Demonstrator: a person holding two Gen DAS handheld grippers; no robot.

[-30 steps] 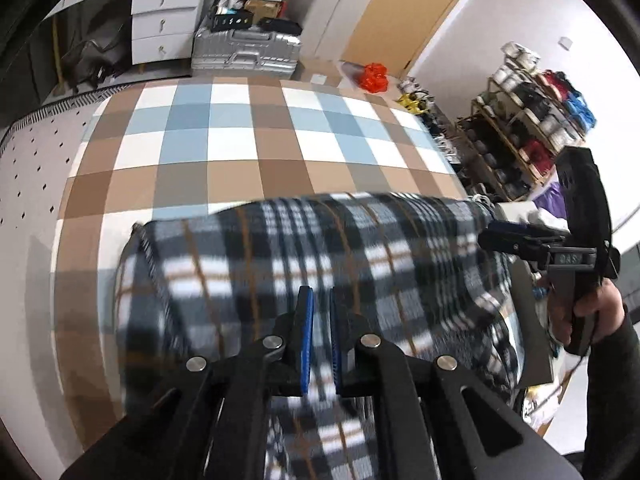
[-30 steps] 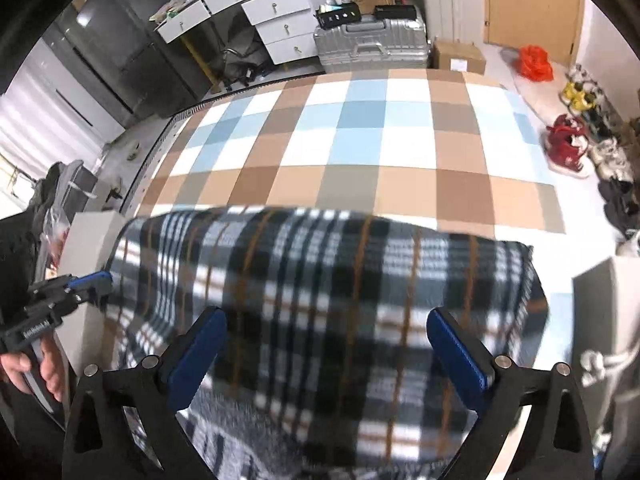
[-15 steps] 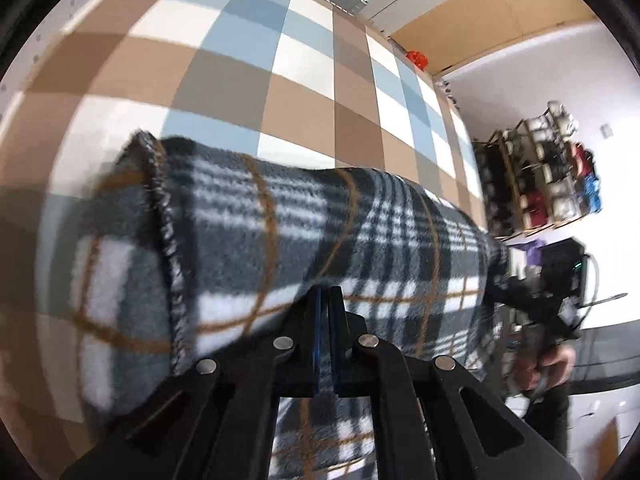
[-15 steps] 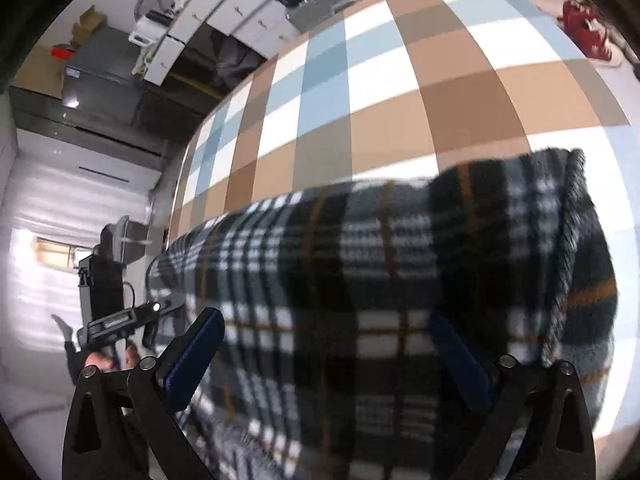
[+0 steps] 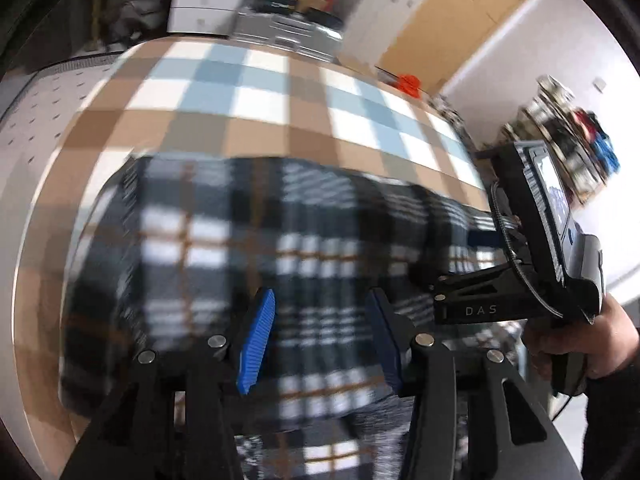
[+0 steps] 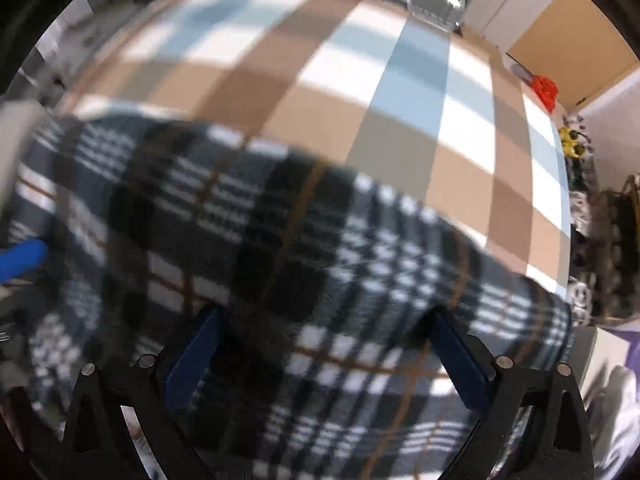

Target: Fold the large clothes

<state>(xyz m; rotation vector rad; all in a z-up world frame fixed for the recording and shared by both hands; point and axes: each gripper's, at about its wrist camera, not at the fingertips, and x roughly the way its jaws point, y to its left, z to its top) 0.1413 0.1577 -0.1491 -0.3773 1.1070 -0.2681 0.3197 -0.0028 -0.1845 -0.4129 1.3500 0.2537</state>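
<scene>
A folded dark plaid fleece garment [image 5: 280, 248] with white and orange lines lies on the near side of the checked tabletop [image 5: 256, 96]. My left gripper [image 5: 316, 344] hovers over its near part, jaws open and holding nothing. The right gripper body [image 5: 536, 248], held in a hand, shows at the right of the left wrist view, over the garment's right end. In the right wrist view the garment [image 6: 280, 264] fills the lower half, and my right gripper [image 6: 324, 360] is open above it. Both views are motion-blurred.
The tabletop [image 6: 360, 80] has brown, blue and white squares. Behind it stand white drawers [image 5: 208, 0], a silver case [image 5: 288, 32] and a wooden panel [image 5: 452, 20]. A shoe rack [image 5: 572, 128] stands at the right. A red object [image 6: 544, 88] lies on the floor.
My left gripper was shut on the garment and has opened, letting it go. Both grippers have pulled back and swung; the right gripper has stayed open.
</scene>
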